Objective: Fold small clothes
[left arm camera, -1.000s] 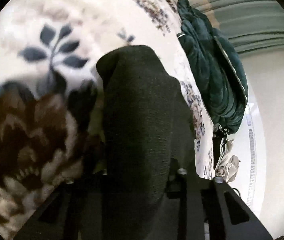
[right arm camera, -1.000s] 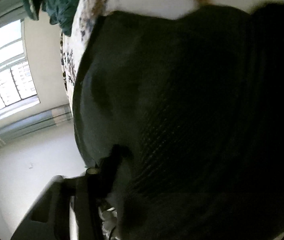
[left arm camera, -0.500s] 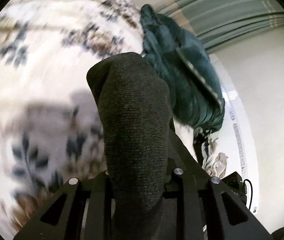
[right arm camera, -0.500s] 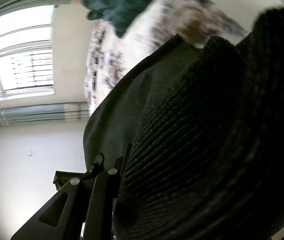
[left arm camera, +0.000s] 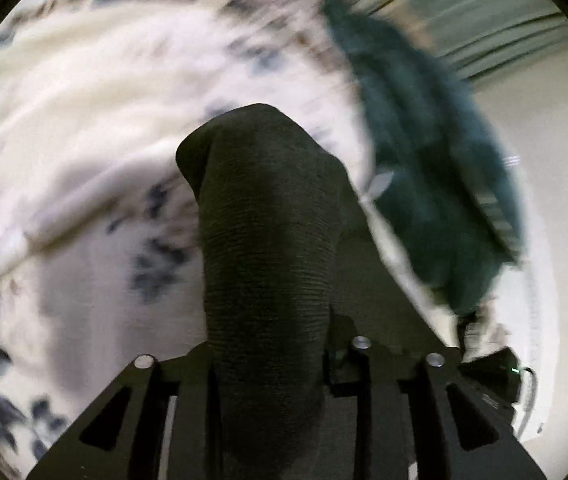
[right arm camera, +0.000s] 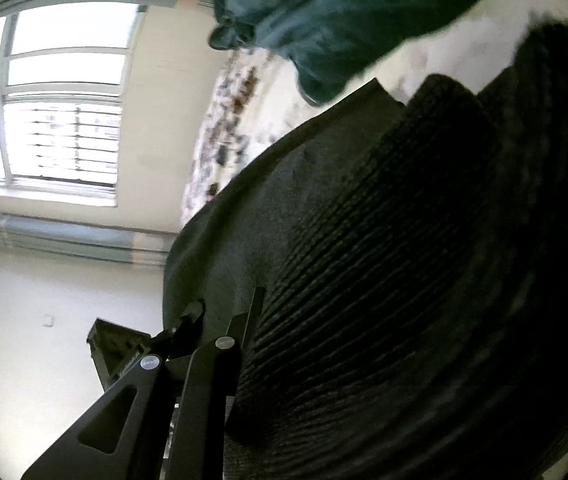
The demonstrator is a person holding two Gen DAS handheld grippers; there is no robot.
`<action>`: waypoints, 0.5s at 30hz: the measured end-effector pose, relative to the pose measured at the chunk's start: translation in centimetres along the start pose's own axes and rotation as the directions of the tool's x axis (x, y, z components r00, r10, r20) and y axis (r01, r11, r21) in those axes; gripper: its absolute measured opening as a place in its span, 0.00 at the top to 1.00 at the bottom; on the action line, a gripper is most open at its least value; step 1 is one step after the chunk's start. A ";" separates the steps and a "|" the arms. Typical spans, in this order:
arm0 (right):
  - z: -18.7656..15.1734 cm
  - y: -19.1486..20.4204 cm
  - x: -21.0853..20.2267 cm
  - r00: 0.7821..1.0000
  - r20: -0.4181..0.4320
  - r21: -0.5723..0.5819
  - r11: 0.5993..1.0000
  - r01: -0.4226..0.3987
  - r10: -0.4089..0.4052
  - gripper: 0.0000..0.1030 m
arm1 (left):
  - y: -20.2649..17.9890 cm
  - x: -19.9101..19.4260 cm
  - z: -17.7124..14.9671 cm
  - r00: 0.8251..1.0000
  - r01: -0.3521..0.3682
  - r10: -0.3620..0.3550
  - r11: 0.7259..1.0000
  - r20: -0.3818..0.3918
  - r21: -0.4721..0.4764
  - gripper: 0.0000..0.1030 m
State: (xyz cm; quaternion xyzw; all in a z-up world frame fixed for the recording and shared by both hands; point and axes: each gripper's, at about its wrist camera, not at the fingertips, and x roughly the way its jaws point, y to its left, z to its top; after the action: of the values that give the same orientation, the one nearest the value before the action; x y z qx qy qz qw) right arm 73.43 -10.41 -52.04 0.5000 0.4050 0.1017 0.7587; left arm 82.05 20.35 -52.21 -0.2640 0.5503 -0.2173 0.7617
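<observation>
My left gripper [left arm camera: 272, 360], jaws opening, carries the dark sock [left arm camera: 264, 240] between them; my right gripper [right arm camera: 244, 340] pinches the same knit cloth.

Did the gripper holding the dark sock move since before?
Yes. The left gripper, with the sock, swung toward the teal blanket, which looms larger now.

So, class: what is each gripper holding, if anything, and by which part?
Both grip one dark ribbed knit garment. Its fabric bunches between the left gripper's opening jaws and drapes over the right gripper; the exact part cannot be told.
</observation>
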 end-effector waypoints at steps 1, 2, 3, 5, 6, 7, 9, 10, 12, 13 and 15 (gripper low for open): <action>-0.1 -0.5 1.7 1.000 -0.008 0.010 1.000 0.028 -0.028 0.83 | 0.9 0.8 -0.3 0.999 -0.026 0.025 0.999 -0.029 -0.019 0.69; -0.4 -1.2 3.2 0.998 -0.033 0.026 0.998 0.054 -0.053 0.81 | 1.6 1.2 -0.6 0.999 -0.032 0.031 0.999 -0.041 -0.033 0.64; -0.7 -1.6 4.2 0.995 -0.063 0.034 0.996 0.081 -0.079 0.79 | 2.1 0.9 -1.2 0.999 -0.003 0.002 0.999 -0.032 -0.050 0.64; -1.9 -2.5 4.9 0.980 -0.122 0.022 0.986 0.163 -0.159 0.60 | 2.0 -0.2 -2.4 1.000 0.006 -0.006 0.999 -0.009 -0.044 0.64; -2.3 -2.8 4.6 0.979 -0.123 0.020 0.986 0.167 -0.163 0.55 | 1.7 -0.7 -3.2 1.000 -0.004 0.004 1.000 -0.006 -0.030 0.64; -2.9 -3.3 3.7 0.976 -0.119 0.018 0.982 0.186 -0.183 0.51 | 1.3 -1.5 -4.1 1.000 -0.017 0.017 1.000 0.005 -0.014 0.64; -2.7 -4.6 1.5 0.970 -0.109 0.013 0.976 0.219 -0.217 0.51 | 0.3 -2.8 -6.0 0.998 -0.064 0.063 0.998 0.026 0.015 0.64; -2.6 -4.8 0.5 0.963 -0.092 -0.001 0.967 0.255 -0.254 0.51 | 0.0 -3.2 -6.7 0.995 -0.094 0.093 0.995 0.040 0.028 0.63; 1.1 -5.5 -1.4 0.946 -0.065 -0.030 0.948 0.318 -0.319 0.51 | -0.9 -4.2 -8.3 0.982 -0.177 0.172 0.983 0.072 0.057 0.60; 1.2 -5.5 -2.7 0.933 -0.051 -0.054 0.934 0.353 -0.356 0.51 | -1.4 -4.7 -9.2 0.972 -0.220 0.213 0.973 0.095 0.067 0.52; -0.4 -7.0 -6.0 0.905 -0.033 -0.098 0.903 0.419 -0.424 0.51 | -2.3 -5.7 -10.6 0.957 -0.271 0.260 0.960 0.127 0.071 0.45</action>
State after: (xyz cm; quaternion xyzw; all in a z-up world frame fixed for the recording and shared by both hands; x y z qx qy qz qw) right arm 67.49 -16.81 -54.95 0.3636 0.5189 -0.0335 0.7729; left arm 70.15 20.35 -49.30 -0.1663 0.5253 -0.1211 0.8256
